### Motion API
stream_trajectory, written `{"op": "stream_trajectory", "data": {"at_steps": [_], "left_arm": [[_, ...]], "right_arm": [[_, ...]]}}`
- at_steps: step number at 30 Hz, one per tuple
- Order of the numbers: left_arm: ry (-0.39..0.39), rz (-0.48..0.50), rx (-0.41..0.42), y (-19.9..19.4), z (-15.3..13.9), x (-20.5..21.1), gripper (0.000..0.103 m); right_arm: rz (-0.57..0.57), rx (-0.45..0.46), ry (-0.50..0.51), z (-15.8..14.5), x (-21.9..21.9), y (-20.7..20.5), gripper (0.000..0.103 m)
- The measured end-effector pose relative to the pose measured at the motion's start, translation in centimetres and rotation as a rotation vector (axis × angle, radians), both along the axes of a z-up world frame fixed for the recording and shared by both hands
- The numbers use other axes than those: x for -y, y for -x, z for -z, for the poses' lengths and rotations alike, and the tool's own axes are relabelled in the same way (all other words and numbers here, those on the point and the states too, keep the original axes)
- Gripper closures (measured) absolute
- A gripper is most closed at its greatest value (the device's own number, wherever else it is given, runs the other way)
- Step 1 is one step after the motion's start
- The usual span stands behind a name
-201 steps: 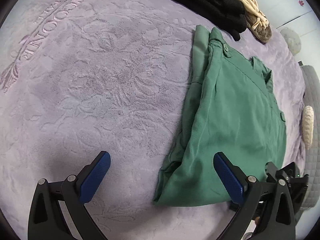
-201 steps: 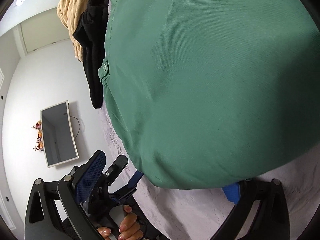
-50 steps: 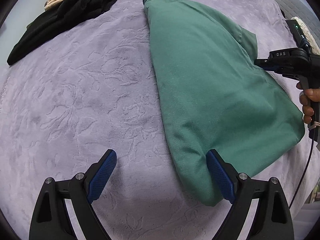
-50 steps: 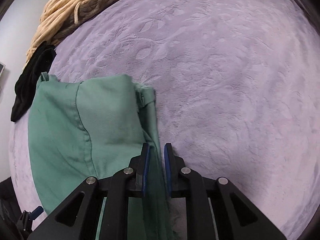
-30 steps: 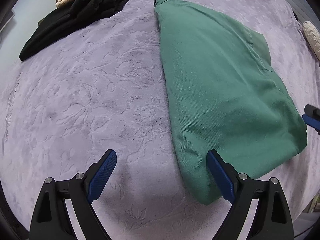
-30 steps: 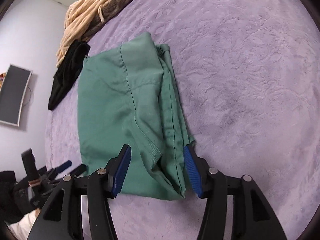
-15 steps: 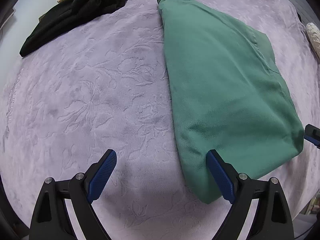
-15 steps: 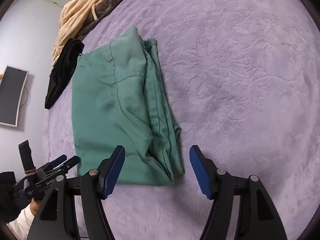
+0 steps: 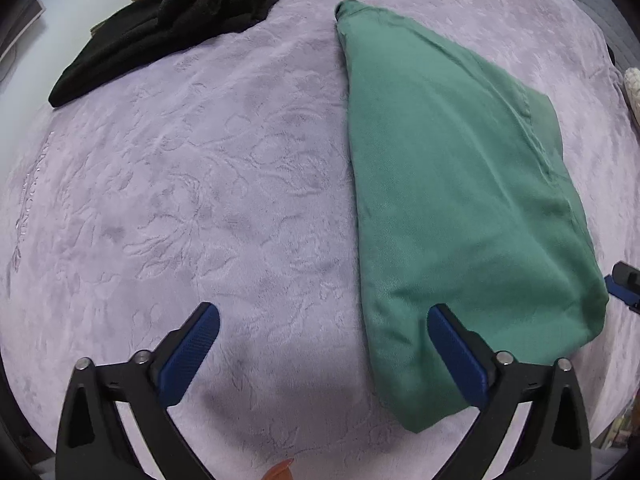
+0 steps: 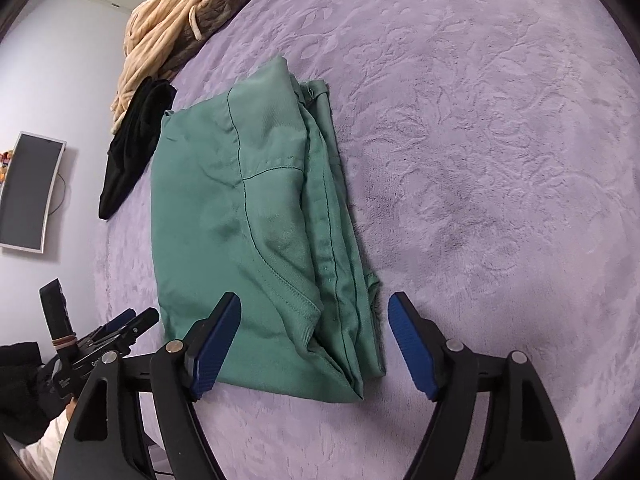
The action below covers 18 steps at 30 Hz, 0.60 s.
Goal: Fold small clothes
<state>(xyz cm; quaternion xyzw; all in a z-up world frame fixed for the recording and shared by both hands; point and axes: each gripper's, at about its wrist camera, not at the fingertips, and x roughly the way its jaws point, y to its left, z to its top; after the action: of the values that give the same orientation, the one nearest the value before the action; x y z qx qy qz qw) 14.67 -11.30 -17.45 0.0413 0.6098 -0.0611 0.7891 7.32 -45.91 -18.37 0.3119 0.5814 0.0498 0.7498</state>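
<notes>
While the folded green garment (image 10: 256, 240) lies flat on the lilac blanket (image 10: 500, 160), my left hand-held gripper (image 9: 322, 344) and right hand-held gripper (image 10: 314, 336) both gape, holding nothing.

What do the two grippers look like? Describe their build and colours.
Both the left gripper and right gripper have black triangular cut-out arms with silver pivot screws and ribbed blue pads on the fingers. No cables or markings show.

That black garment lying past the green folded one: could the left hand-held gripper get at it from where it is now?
Probably yes. The left hand-held gripper is open and holds nothing, and only bare purple blanket lies between it and the black garment. The green garment sits off to its right, out of the way.
</notes>
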Motion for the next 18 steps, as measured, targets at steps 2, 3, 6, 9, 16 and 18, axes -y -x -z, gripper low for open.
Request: {"op": "stream_trajectory", "data": {"at_steps": [2, 3, 6, 9, 16, 18], "left_arm": [[0.021, -0.007, -0.001, -0.9, 0.1, -0.4, 0.000], [0.031, -0.009, 0.000, -1.3, 0.1, -0.5, 0.000], [0.063, -0.006, -0.009, -2.7, 0.4, -0.9, 0.000], [0.123, -0.022, -0.021, -4.5, 0.8, -1.4, 0.000], [0.257, -0.003, -0.099, -6.8, 2.9, -0.5, 0.000], [0.314, 0.011, -0.117, -7.5, 3.6, -0.2, 0.000]], "right_arm": [[0.002, 0.004, -0.018, 0.3, 0.1, -0.4, 0.022], [-0.003, 0.005, -0.024, 0.5, 0.2, -0.7, 0.021], [-0.019, -0.011, -0.036, 1.4, 0.3, -1.9, 0.020], [-0.026, -0.015, -0.058, 2.2, 0.6, -2.9, 0.020], [-0.031, -0.014, -0.157, 4.1, 1.8, -5.2, 0.020], [-0.049, -0.007, -0.202, 4.6, 1.7, -6.2, 0.020]]}}
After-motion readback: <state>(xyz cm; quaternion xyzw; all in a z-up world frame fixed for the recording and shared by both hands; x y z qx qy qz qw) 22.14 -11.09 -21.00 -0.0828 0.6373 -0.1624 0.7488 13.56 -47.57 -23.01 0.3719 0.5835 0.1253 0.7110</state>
